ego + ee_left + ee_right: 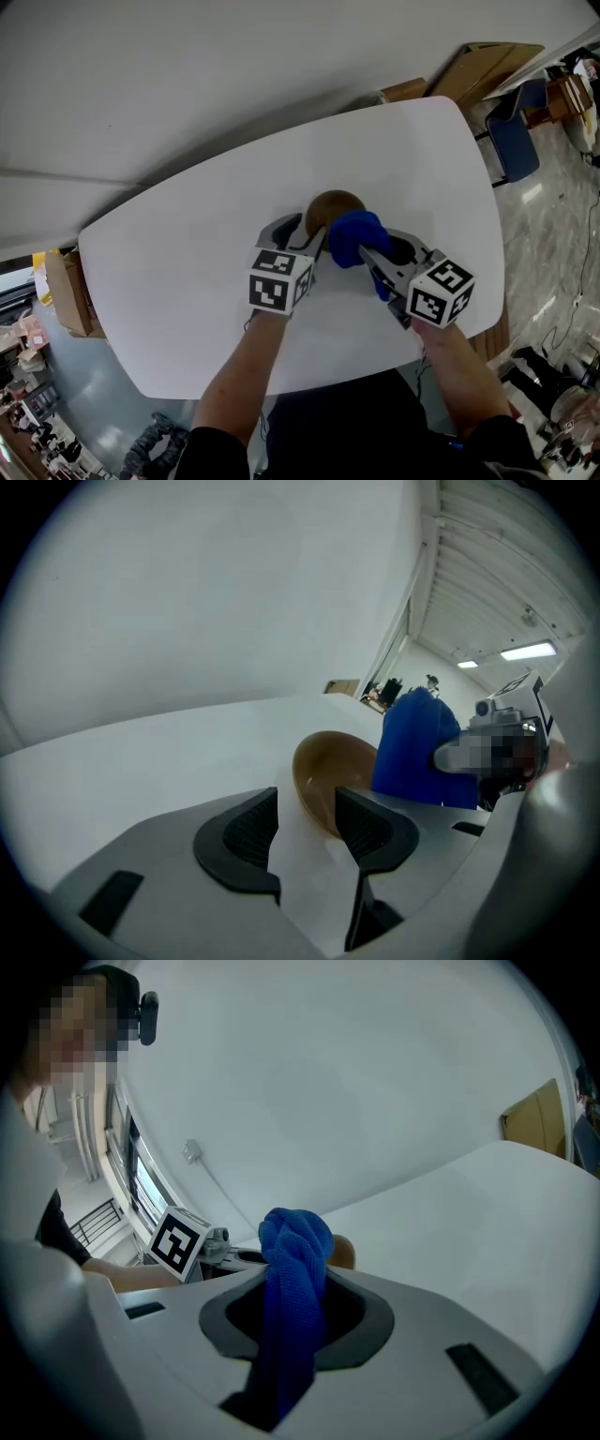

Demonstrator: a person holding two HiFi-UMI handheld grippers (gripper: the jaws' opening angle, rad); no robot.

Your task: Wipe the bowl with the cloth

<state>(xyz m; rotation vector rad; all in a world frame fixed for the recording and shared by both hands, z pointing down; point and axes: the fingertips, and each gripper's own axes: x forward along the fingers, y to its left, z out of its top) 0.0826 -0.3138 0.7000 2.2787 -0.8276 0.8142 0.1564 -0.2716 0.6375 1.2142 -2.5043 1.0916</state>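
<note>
While the brown bowl (335,207) sits mid-frame on the white table (178,281), nothing steadies it: the left gripper (307,825) has its jaws apart, the rim just past their tips. The right gripper (300,1302) is clamped on the blue cloth (356,236), beside the bowl. A wipe now could skid or tip the loose bowl. The table edges lie well off, with bare room all round.

A white, round-cornered table (169,281) stands by a pale wall (187,75). Flat cardboard (483,66) and a blue chair (514,141) sit past its far right corner; a cardboard box (67,291) stands at its left.
</note>
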